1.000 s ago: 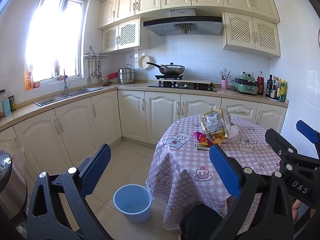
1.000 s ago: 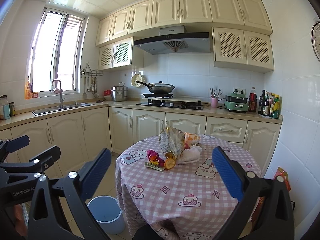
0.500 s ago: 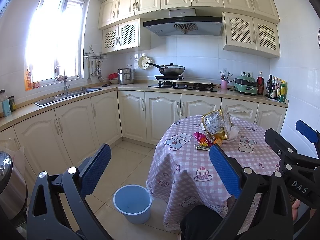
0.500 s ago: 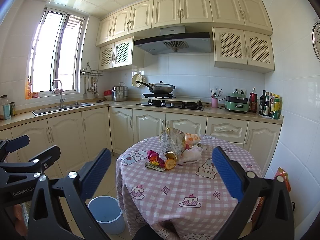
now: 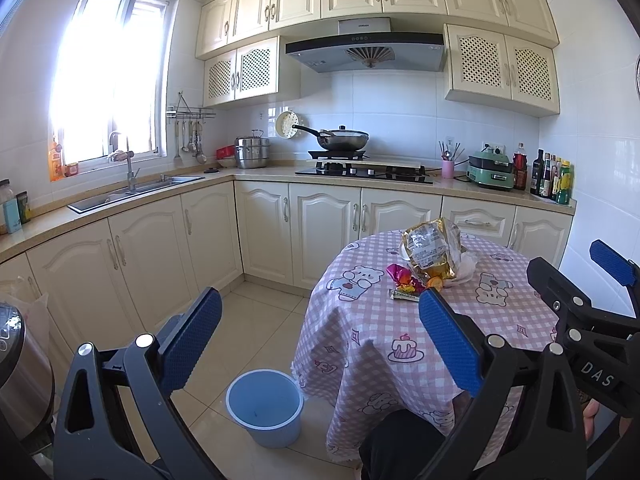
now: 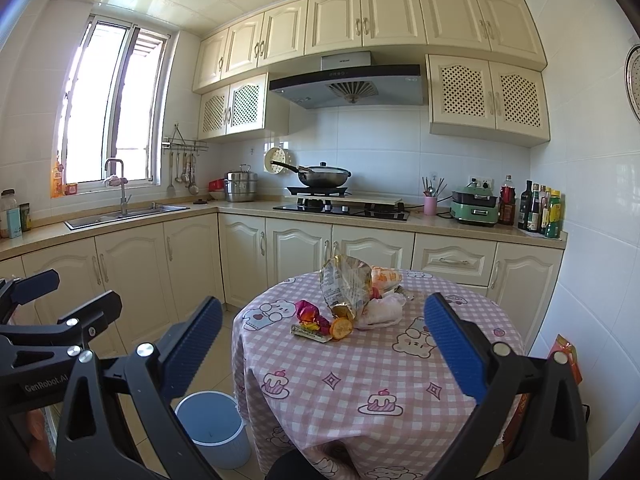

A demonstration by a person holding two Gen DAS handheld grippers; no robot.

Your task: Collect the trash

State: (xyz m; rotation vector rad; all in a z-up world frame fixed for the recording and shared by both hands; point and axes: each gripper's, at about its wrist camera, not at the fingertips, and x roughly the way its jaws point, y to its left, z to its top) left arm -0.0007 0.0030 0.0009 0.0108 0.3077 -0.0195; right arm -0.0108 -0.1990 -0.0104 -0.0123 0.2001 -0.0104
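A heap of trash lies on the round table with the pink checked cloth: a crumpled gold snack bag, a pink foil wrapper, a flat bar wrapper, an orange slice and a white plastic bag. The same gold snack bag shows in the left wrist view. A blue bucket stands on the floor left of the table. My left gripper is open and empty, well short of the table. My right gripper is open and empty, in front of the heap.
Cream kitchen cabinets run behind the table, with a sink, a wok on the hob and bottles on the counter. A steel appliance stands at the far left. An orange packet lies beside the table's right side.
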